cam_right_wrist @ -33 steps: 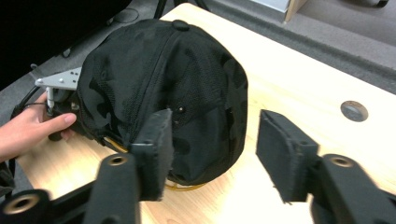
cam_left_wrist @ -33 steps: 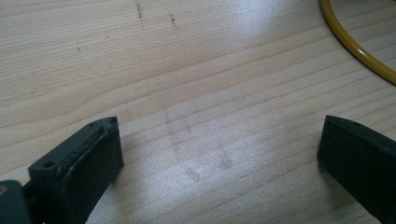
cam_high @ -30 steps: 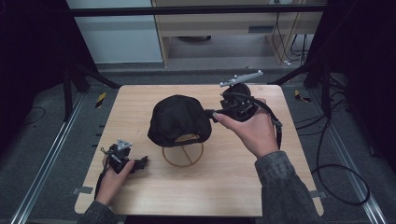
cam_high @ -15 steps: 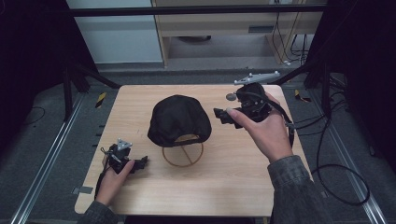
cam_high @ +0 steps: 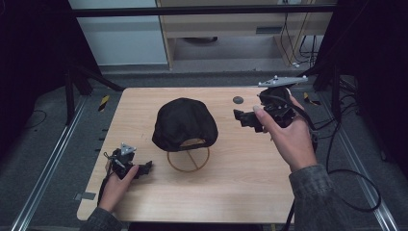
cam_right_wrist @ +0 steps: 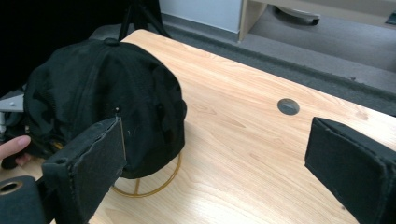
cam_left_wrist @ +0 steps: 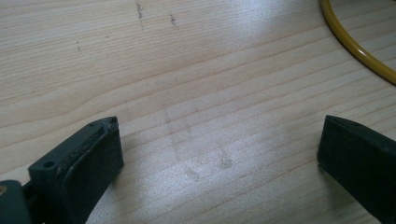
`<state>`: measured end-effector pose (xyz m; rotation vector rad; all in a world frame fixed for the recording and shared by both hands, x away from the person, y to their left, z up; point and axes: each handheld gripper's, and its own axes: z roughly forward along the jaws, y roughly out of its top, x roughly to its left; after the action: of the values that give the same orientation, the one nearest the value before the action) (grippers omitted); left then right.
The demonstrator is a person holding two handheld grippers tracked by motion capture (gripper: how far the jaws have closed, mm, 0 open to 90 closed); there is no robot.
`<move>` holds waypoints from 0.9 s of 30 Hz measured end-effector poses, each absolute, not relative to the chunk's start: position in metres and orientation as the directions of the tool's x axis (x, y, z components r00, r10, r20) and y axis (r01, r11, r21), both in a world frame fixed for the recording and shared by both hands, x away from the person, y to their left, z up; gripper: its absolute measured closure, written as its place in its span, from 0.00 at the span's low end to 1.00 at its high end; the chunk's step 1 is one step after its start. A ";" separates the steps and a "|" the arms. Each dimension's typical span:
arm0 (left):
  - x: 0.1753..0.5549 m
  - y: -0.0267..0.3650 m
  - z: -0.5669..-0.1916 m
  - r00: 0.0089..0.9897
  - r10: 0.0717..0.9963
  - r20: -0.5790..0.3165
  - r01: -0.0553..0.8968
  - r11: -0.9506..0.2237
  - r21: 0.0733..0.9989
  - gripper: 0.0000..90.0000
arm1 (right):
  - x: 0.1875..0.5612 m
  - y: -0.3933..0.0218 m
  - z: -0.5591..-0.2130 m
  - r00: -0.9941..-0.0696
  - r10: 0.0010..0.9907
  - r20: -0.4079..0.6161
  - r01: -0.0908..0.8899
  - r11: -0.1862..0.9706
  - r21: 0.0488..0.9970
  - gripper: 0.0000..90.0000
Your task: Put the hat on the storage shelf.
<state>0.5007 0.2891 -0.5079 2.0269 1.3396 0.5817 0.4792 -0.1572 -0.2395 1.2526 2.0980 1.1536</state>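
Note:
A black cap (cam_high: 184,124) sits on a yellow wire stand (cam_high: 188,159) in the middle of the wooden table (cam_high: 240,192). My right gripper (cam_high: 245,118) hovers to the right of the cap, apart from it, jaws open and pointed at it. In the right gripper view the cap (cam_right_wrist: 102,93) lies ahead on the left, above the stand's ring (cam_right_wrist: 154,184), and the gripper (cam_right_wrist: 217,123) holds nothing. My left gripper (cam_high: 144,167) rests low at the table's front left, open. Its own view shows the gripper (cam_left_wrist: 218,126) over bare wood with an arc of the yellow ring (cam_left_wrist: 355,46).
A small round grey grommet (cam_high: 238,100) is set in the table behind the right gripper, also seen as the grommet (cam_right_wrist: 288,106). Cables (cam_high: 346,168) trail off the right side. A low shelf unit (cam_high: 231,29) stands beyond the table's far edge.
My right gripper has drawn away from the cap's right side, moving right and a little toward the far edge. The left gripper and the cap have stayed put.

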 end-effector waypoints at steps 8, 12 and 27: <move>0.501 0.289 -0.508 0.385 0.923 0.018 0.644 -0.282 0.711 0.00 | 0.476 -0.172 -0.241 -0.452 0.891 0.047 0.508 0.214 0.835 0.06; 0.501 0.289 -0.508 0.384 0.923 0.018 0.642 -0.281 0.713 0.00 | 0.475 -0.179 -0.244 -0.454 0.889 0.061 0.520 0.209 0.828 0.06; 0.500 0.289 -0.508 0.380 0.925 0.019 0.646 -0.280 0.711 0.00 | 0.484 -0.206 -0.295 -0.391 0.919 0.059 0.542 0.178 0.821 0.08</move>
<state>0.4996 0.2885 -0.5079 2.0253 1.3455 0.5835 0.4837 -0.2062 -0.2946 1.3716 2.0060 1.1022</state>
